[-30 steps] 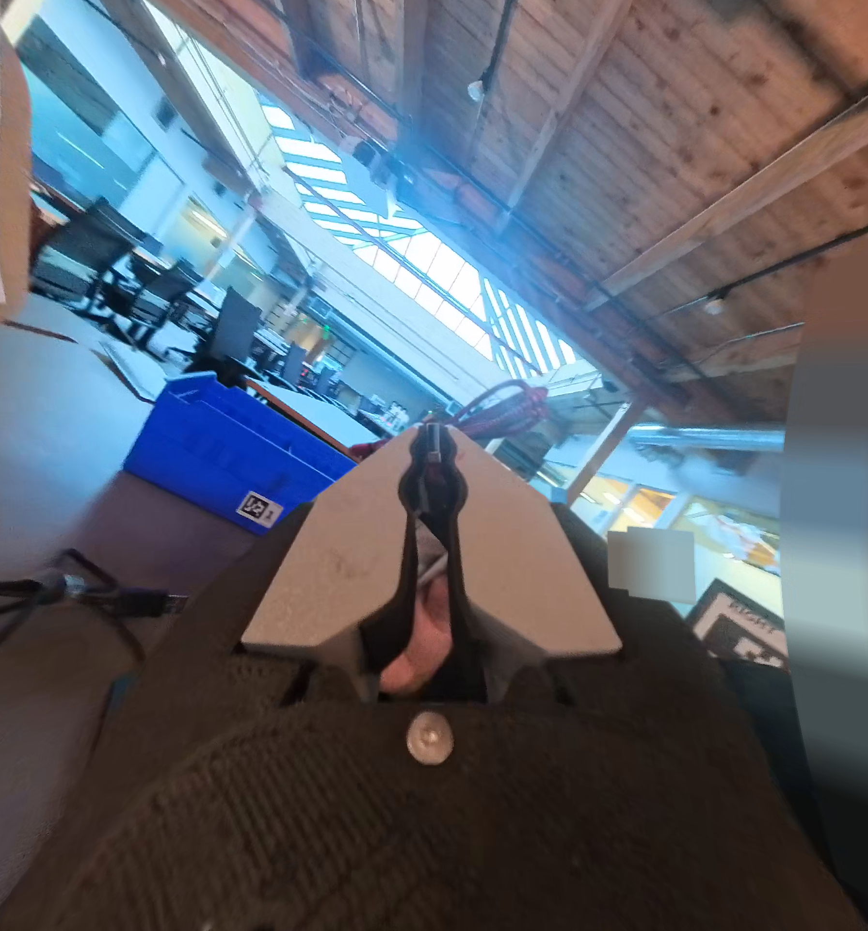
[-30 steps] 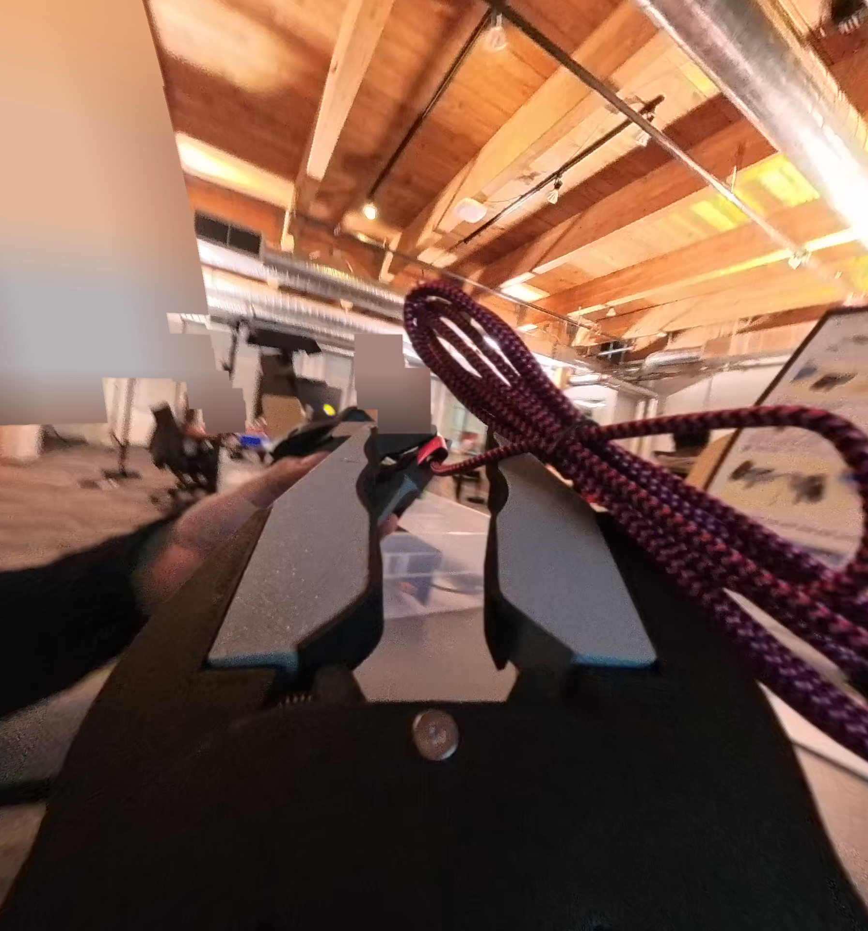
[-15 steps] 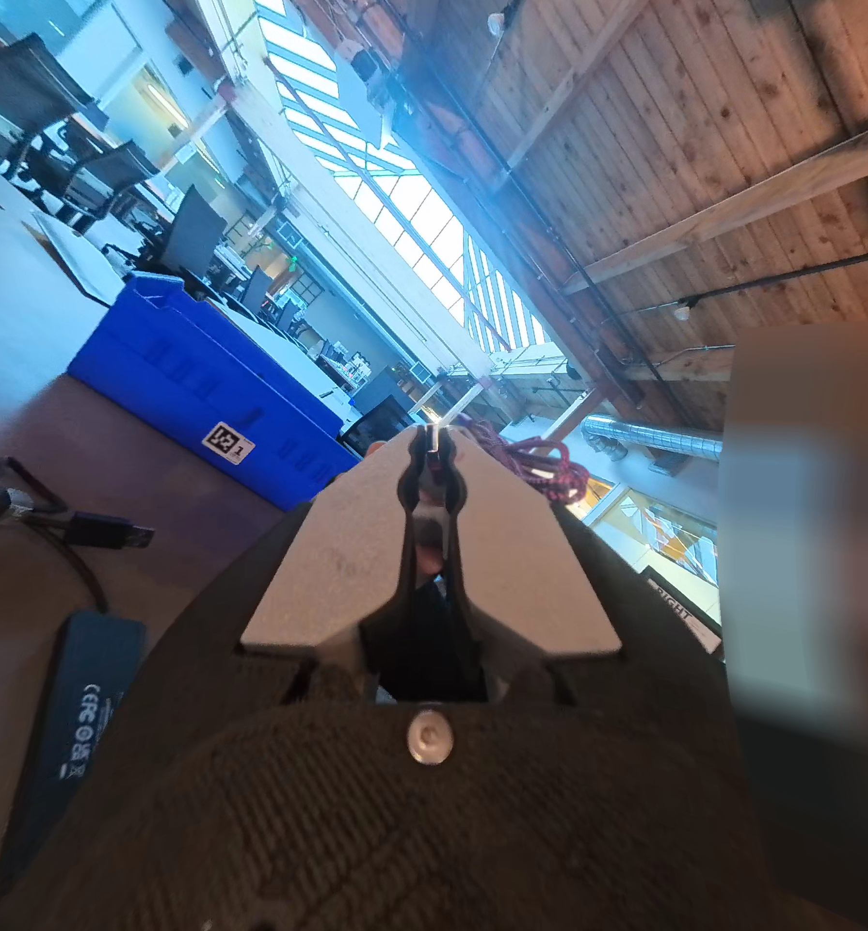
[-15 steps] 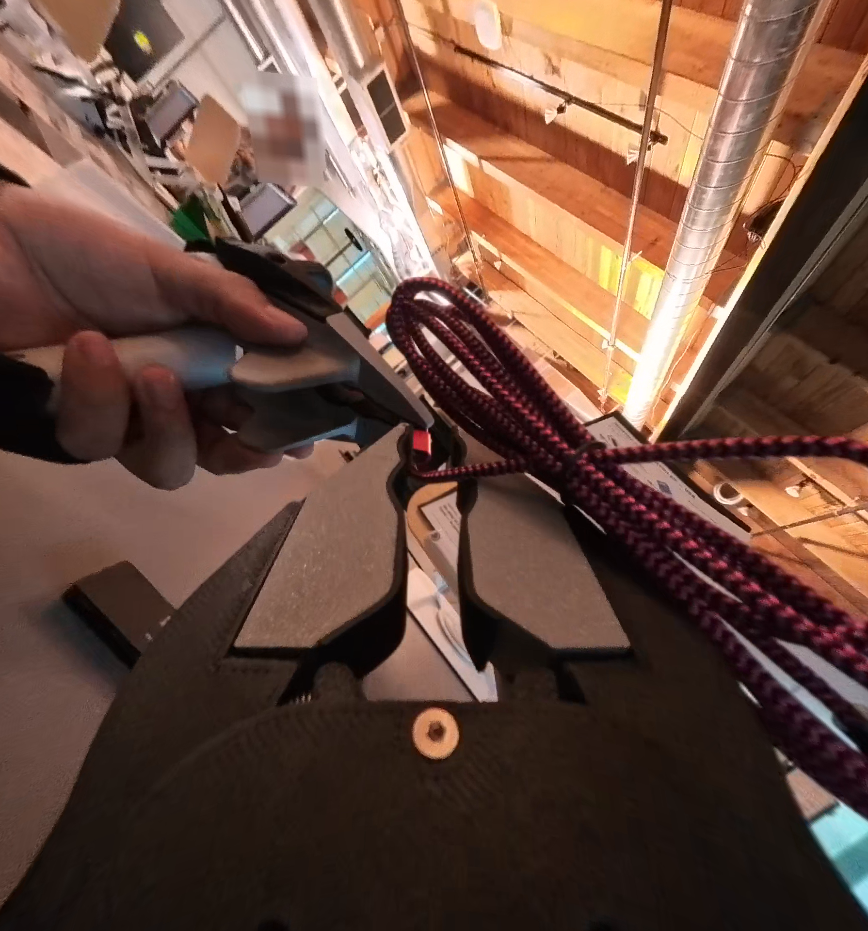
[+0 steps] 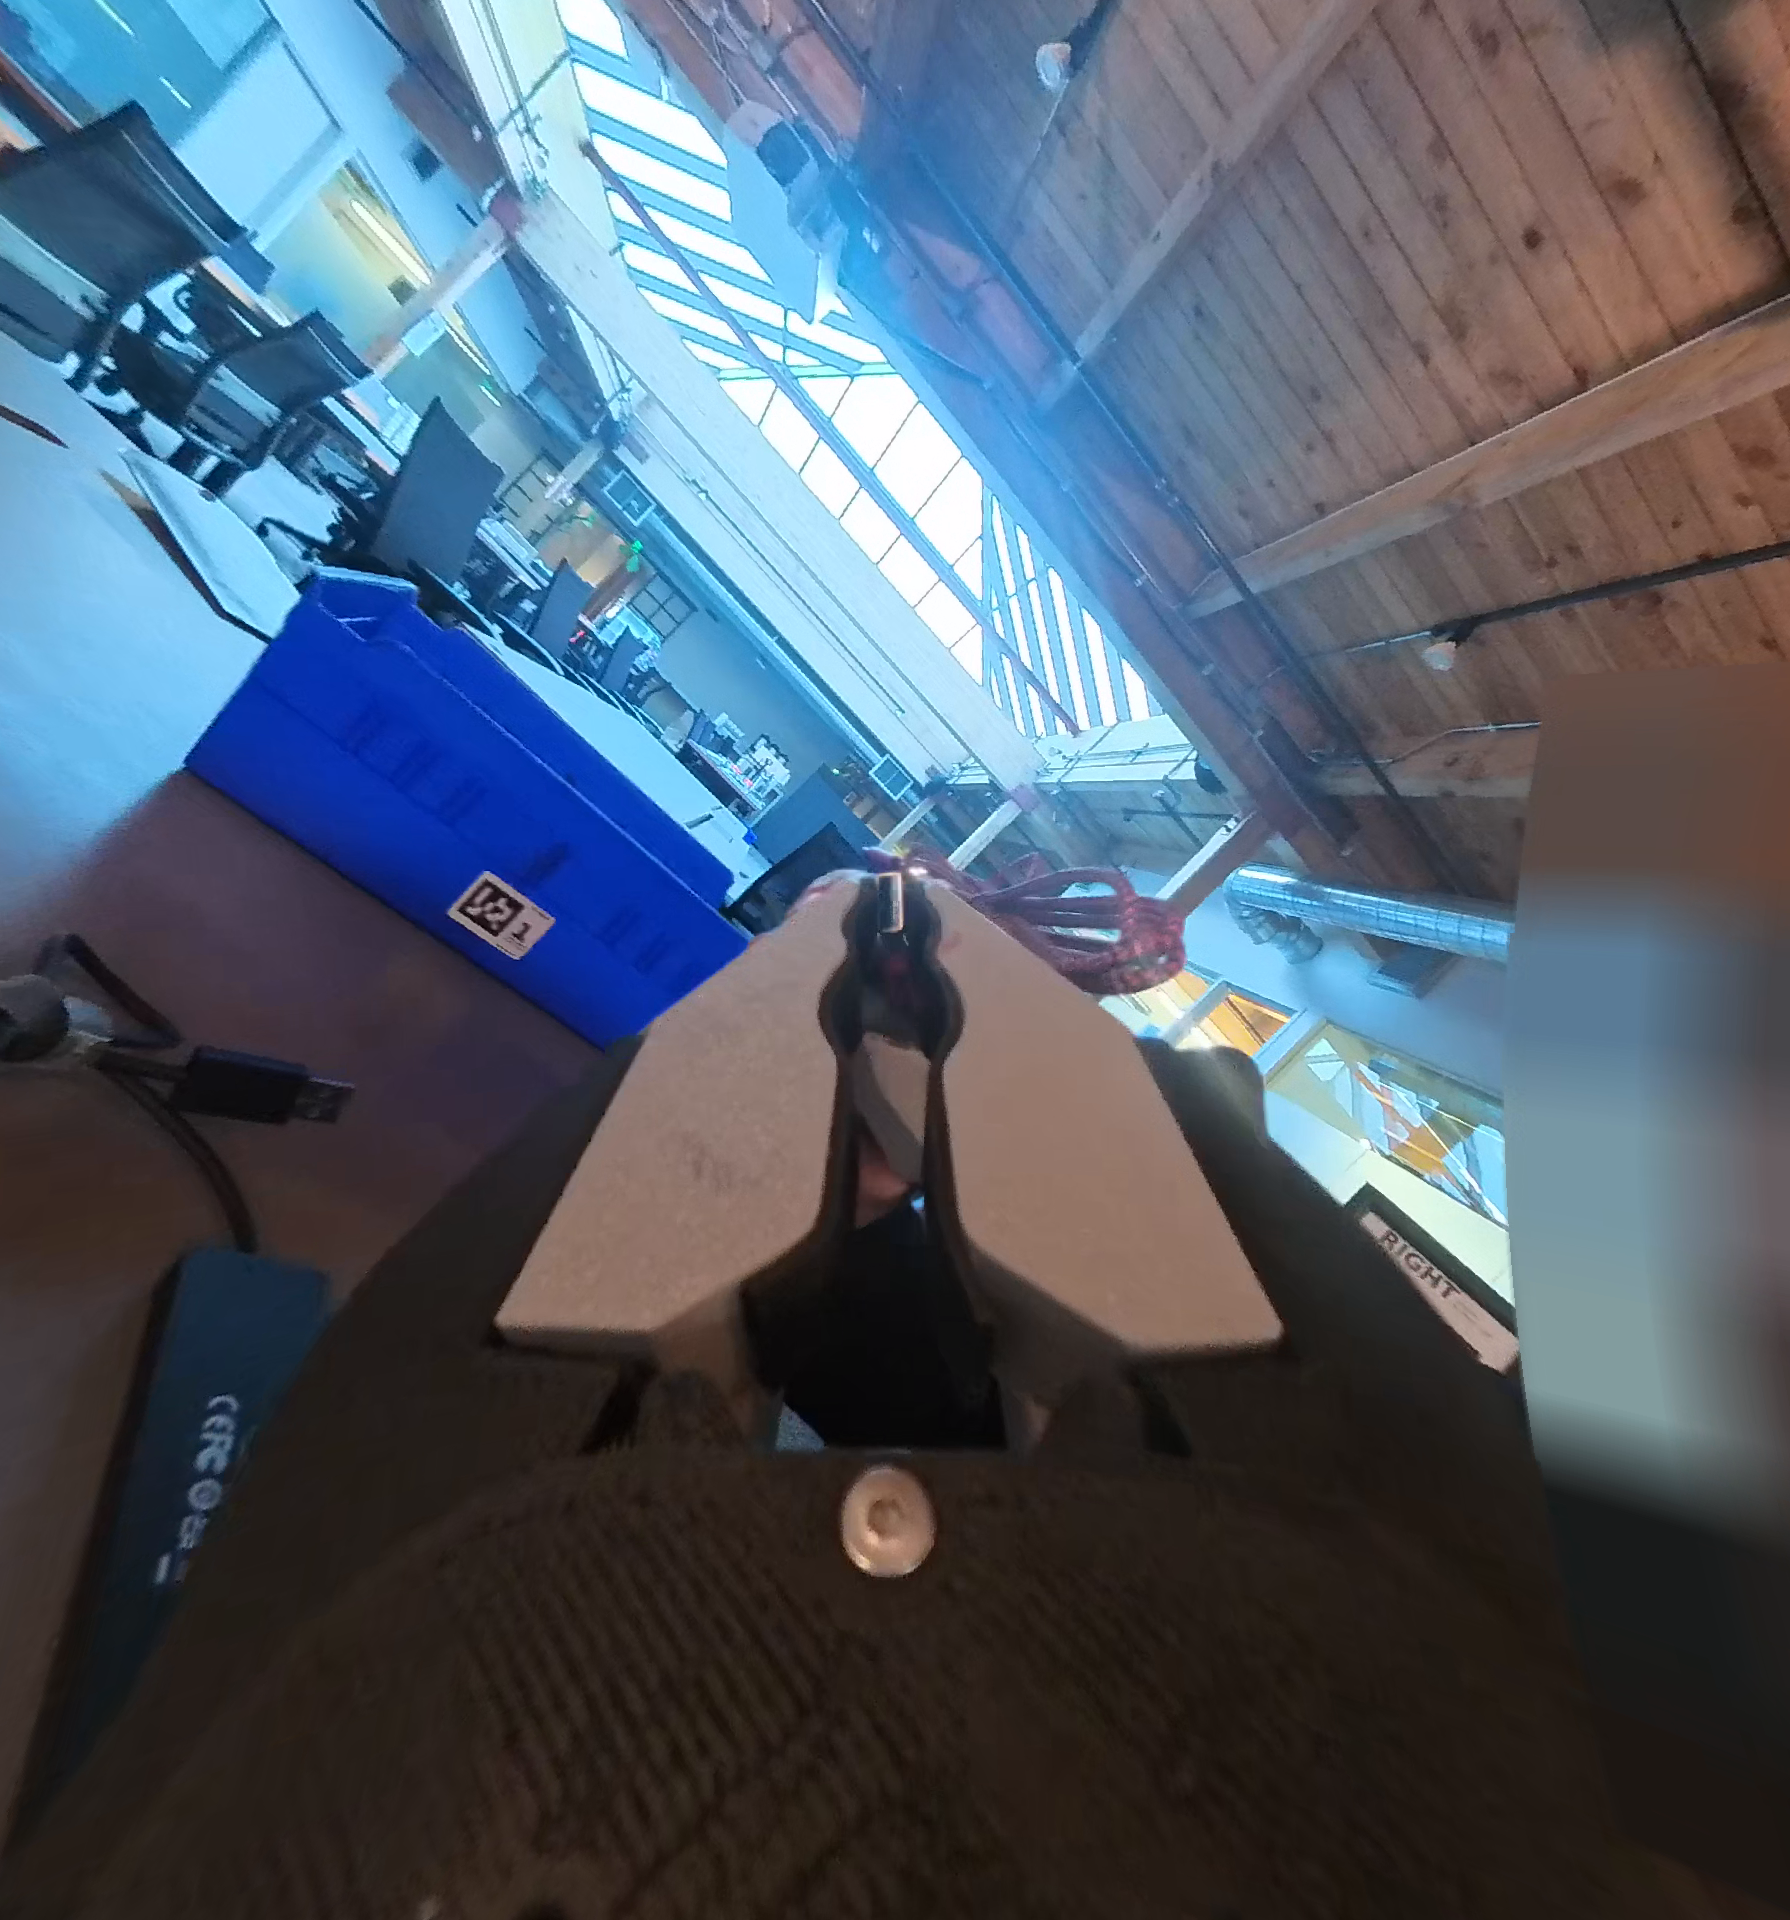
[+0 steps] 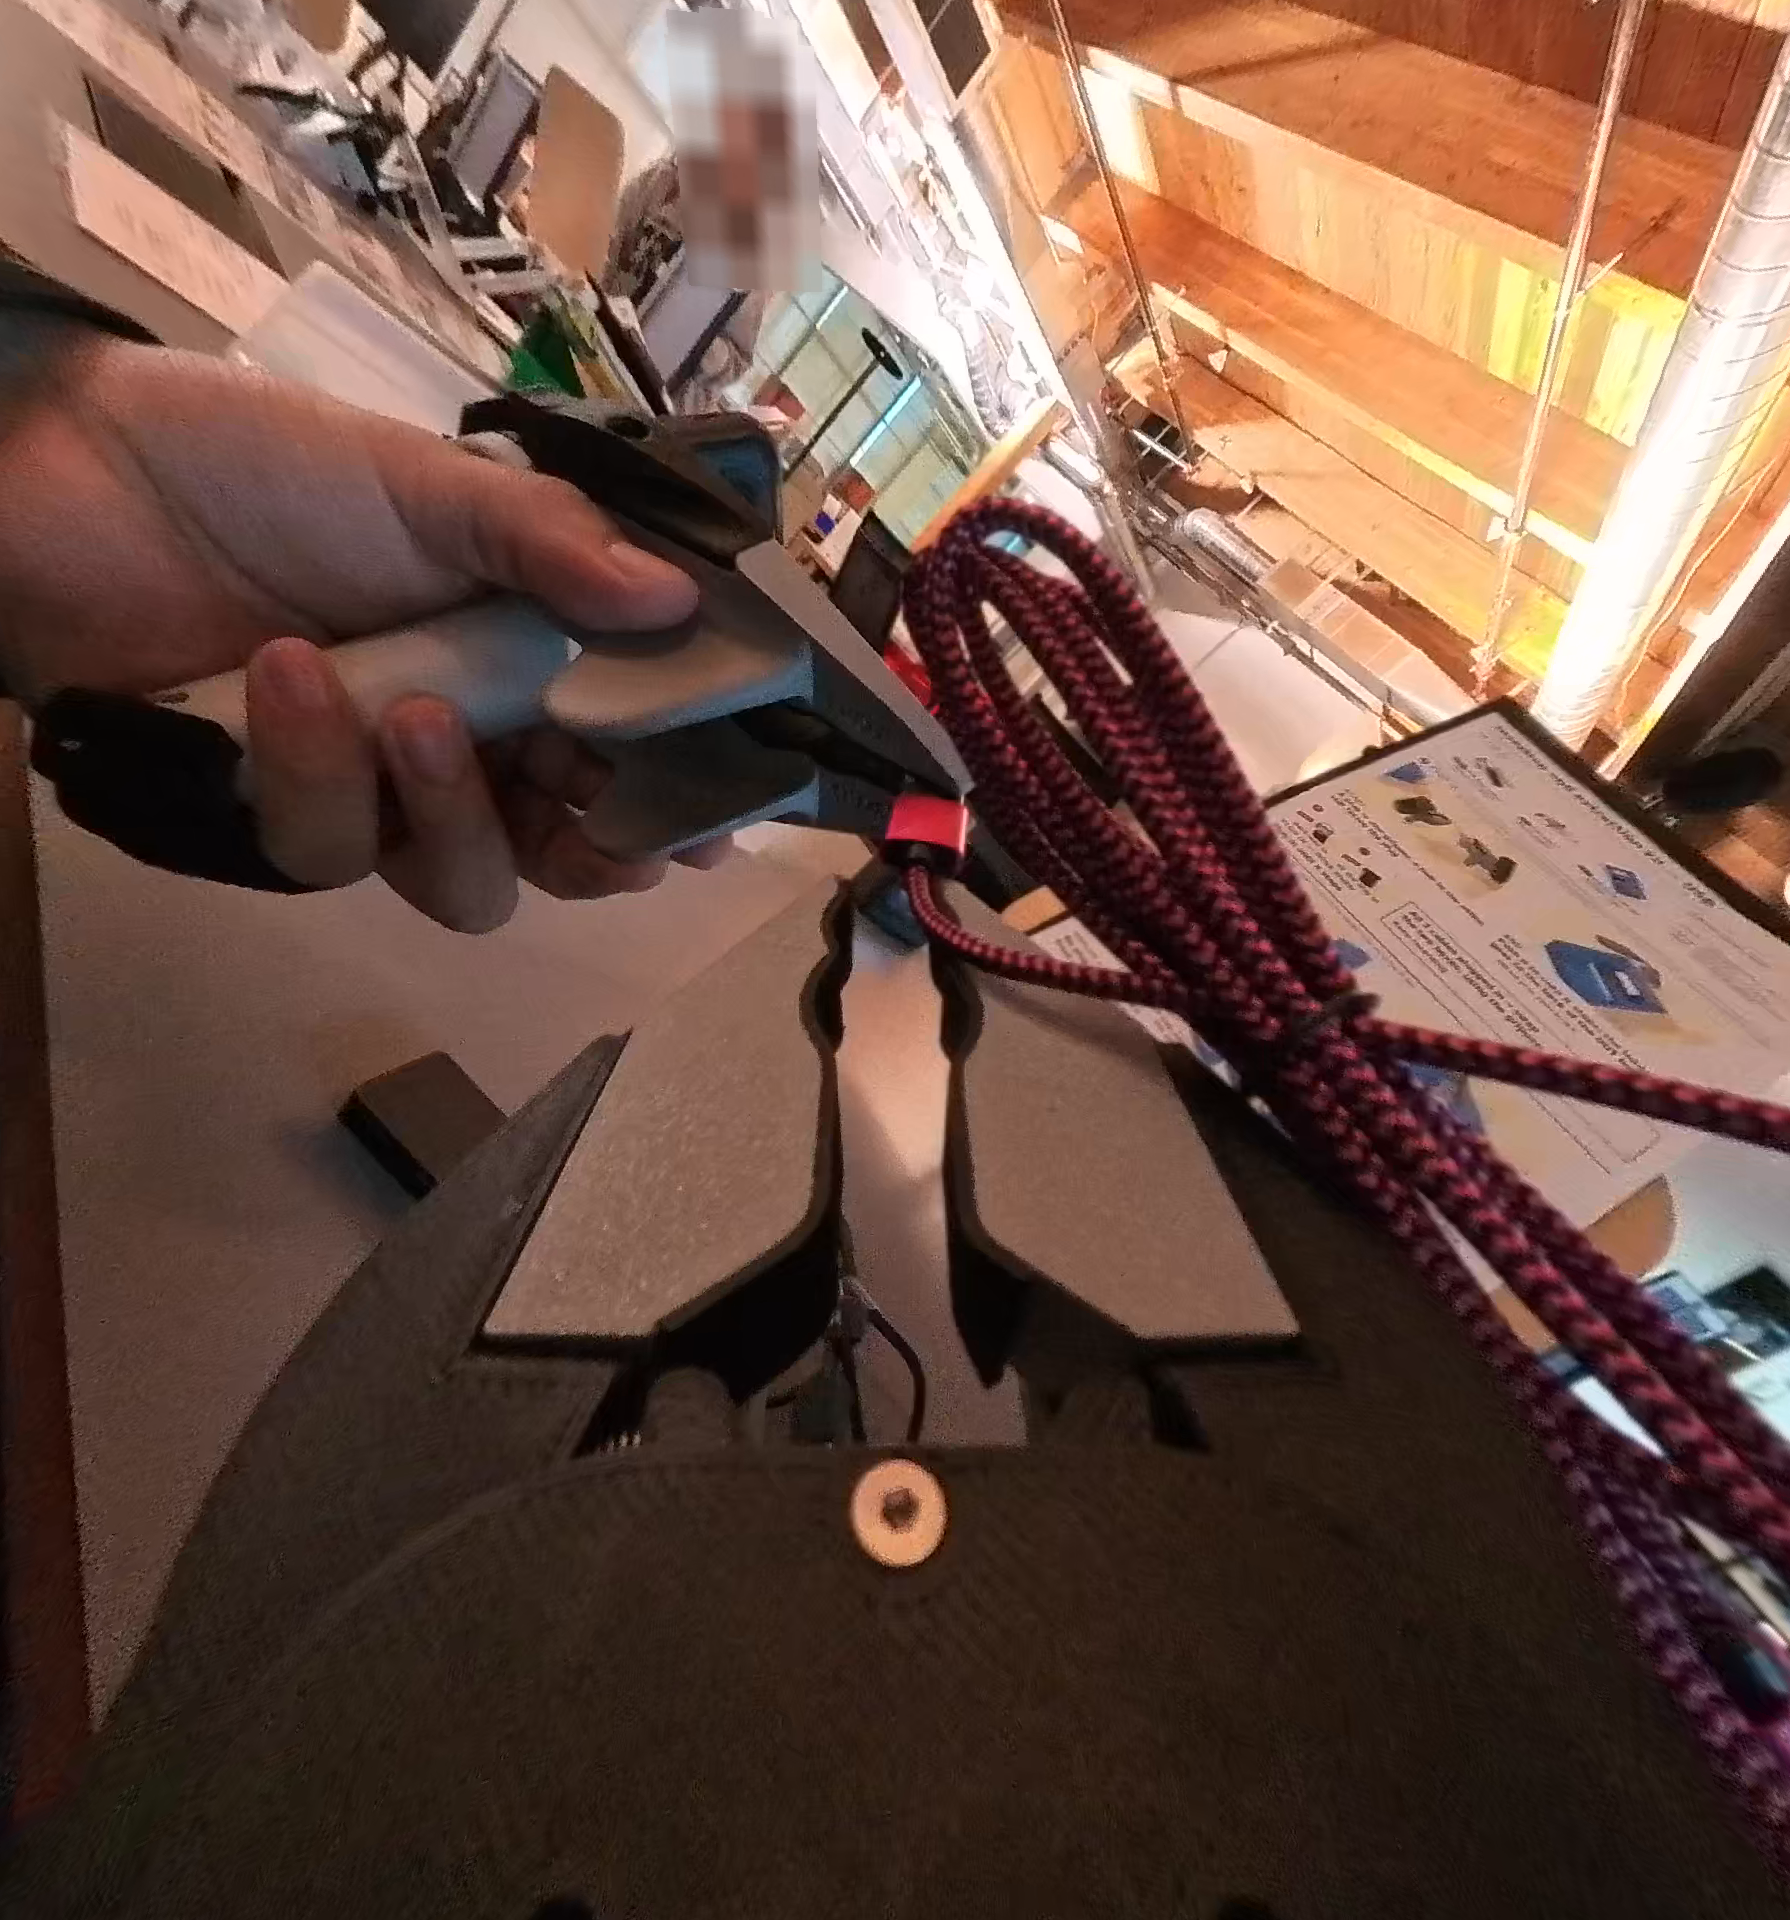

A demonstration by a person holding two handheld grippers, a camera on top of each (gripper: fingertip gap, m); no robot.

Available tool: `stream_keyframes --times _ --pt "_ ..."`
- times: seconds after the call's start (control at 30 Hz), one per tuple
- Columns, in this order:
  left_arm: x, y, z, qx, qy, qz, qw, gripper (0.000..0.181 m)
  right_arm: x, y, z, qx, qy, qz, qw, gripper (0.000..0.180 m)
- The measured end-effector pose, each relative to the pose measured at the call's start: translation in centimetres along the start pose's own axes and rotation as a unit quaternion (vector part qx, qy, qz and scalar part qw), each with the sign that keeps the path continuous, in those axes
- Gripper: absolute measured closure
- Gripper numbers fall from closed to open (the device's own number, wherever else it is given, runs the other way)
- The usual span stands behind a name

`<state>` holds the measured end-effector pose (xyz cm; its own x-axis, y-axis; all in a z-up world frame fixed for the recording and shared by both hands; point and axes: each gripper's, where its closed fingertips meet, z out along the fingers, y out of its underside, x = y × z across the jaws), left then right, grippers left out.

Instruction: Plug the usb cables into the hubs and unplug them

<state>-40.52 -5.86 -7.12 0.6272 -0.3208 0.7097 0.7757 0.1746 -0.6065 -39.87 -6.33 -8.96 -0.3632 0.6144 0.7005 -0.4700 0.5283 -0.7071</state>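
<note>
My left gripper is shut on the plug of a red-and-black braided USB cable; the metal end sticks out past the tips. The coiled cable hangs behind it. In the right wrist view a hand holds the left gripper, clamped on the plug's red sleeve. My right gripper sits just below it, jaws nearly together on the cable under the plug, with the bundle draped over its right finger. A blue hub lies on the table at lower left. A black hub lies left of my right gripper.
A blue bin stands on the table behind the hub. A black USB cable with a loose plug lies in front of it. A printed instruction sheet lies at the right. Both grippers are raised above the grey table. Both grippers' tips are close together, under 4 cm apart.
The right gripper's jaws have narrowed since a second ago. Both views have swung. The left gripper has stayed clamped on the plug, which now sits a little above the right gripper's tips.
</note>
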Motion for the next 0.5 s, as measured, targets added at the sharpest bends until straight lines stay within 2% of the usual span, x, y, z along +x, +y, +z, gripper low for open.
stream_keyframes --times 0.07,0.17,0.33,0.4,0.5 --pt "-0.3 0.0 0.0 0.005 -0.004 -0.004 1.0 0.178 0.1 0.1 0.1 -0.006 0.013 -0.01 1.0 0.166" --pt "-0.5 0.1 0.0 0.006 -0.006 -0.007 1.0 0.178 0.7 0.2 0.1 -0.004 0.041 -0.022 0.999 0.173" --pt "-0.4 0.0 0.0 0.018 0.007 -0.02 1.0 0.178 0.6 0.0 0.1 0.004 0.03 0.004 1.0 0.17" --pt "-0.7 -0.2 -0.1 0.022 0.005 -0.025 0.999 0.178 0.9 -0.2 0.0 0.014 0.034 0.029 0.999 0.149" --pt "-1.0 -0.1 -0.1 0.019 0.001 -0.024 1.0 0.178 1.3 -0.2 0.0 0.015 0.036 0.051 0.998 0.153"
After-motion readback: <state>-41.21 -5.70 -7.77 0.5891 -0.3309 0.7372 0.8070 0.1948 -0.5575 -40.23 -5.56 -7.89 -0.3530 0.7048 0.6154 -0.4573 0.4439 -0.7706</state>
